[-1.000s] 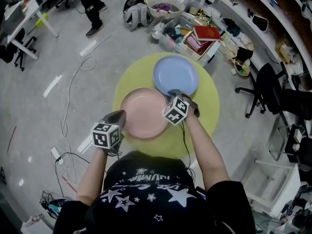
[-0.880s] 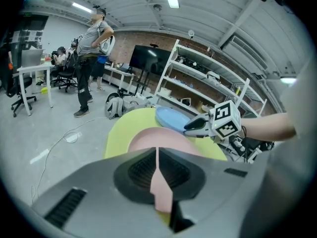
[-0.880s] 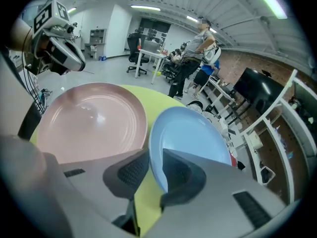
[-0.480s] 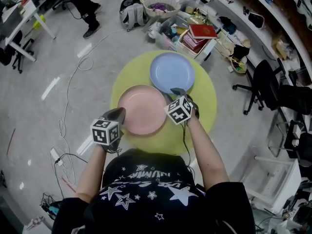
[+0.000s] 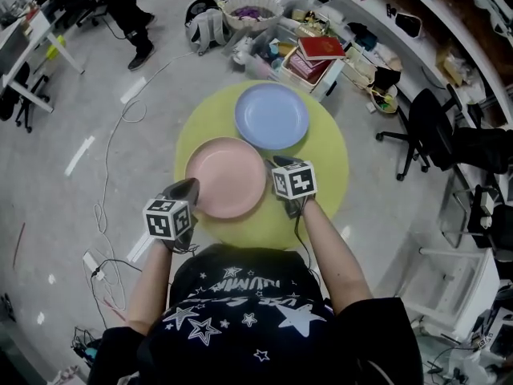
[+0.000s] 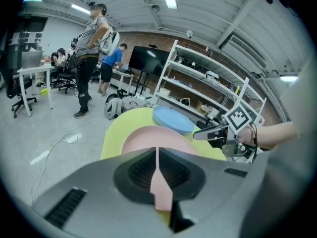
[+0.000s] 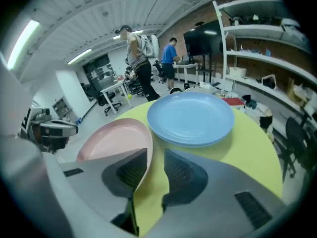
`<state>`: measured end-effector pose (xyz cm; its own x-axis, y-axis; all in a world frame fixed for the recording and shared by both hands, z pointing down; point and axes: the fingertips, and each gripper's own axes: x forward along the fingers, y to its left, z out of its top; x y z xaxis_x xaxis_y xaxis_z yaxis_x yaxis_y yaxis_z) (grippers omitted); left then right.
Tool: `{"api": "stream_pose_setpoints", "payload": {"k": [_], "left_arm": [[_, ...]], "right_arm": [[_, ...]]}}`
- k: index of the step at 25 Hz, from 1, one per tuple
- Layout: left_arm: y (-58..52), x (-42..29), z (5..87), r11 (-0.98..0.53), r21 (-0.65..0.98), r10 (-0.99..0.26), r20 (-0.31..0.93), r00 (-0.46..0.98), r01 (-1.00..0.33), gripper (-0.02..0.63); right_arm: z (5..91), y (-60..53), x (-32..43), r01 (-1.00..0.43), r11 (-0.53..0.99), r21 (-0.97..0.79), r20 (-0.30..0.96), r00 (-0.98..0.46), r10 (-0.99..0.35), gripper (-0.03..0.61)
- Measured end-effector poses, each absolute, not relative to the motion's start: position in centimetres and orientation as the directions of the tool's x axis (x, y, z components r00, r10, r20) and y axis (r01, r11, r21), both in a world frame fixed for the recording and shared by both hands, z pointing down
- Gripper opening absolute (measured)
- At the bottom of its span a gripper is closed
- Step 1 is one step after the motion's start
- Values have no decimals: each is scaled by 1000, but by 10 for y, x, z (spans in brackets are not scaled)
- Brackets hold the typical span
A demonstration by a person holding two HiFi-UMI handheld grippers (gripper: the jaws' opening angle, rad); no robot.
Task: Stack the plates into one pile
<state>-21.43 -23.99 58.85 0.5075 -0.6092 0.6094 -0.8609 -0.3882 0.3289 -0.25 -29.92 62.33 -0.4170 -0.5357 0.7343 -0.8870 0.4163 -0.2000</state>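
Note:
A pink plate (image 5: 226, 177) lies on the round yellow table (image 5: 325, 163), and a blue plate (image 5: 272, 115) lies just beyond it, close to its far rim. My left gripper (image 5: 189, 189) is shut on the pink plate's left rim; in the left gripper view a thin strip of pink plate (image 6: 148, 137) shows between the pads. My right gripper (image 5: 277, 164) is open at the plate's right rim. Its jaws have just been opening. In the right gripper view the pink plate (image 7: 115, 139) has its rim between them, against the left pad, with the blue plate (image 7: 190, 114) ahead.
Crates with books (image 5: 314, 58) and a basket (image 5: 250, 8) crowd the floor beyond the table. An office chair (image 5: 426, 128) stands to the right, and a white rack (image 5: 449, 289) lower right. Cables (image 5: 112, 160) trail on the floor at left. A person (image 5: 132, 13) stands far left.
My right gripper has rolled and shifted from near the blue plate's front edge to the pink plate's right rim. My left gripper has kept its hold on the left rim.

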Motion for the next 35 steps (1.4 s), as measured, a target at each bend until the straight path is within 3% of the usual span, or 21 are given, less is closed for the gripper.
{"api": "stream_pose_setpoints", "payload": {"k": [7,17,24,35], "left_arm": [[-233,-214,592,-368,339,-603,622,500,-866,29],[-217,-208,599,-365,357,-581,635,510,-860,29],[-219,-209,599,-362,362,-578,635,512,-859,29],[-224,-207,598,-363,364,-580,632,514,-858,29]], "right_arm": [[646,-279,-23,-860,372,-350,763,-492,-419,160],[670,-275,-30,-876,346,-337,802,-459,-383,155],[678,-275,-30,-901,351,-254,843,-384,-376,120],[660,-277,-29,-882,317,-348,791,-457,-406,60]]}}
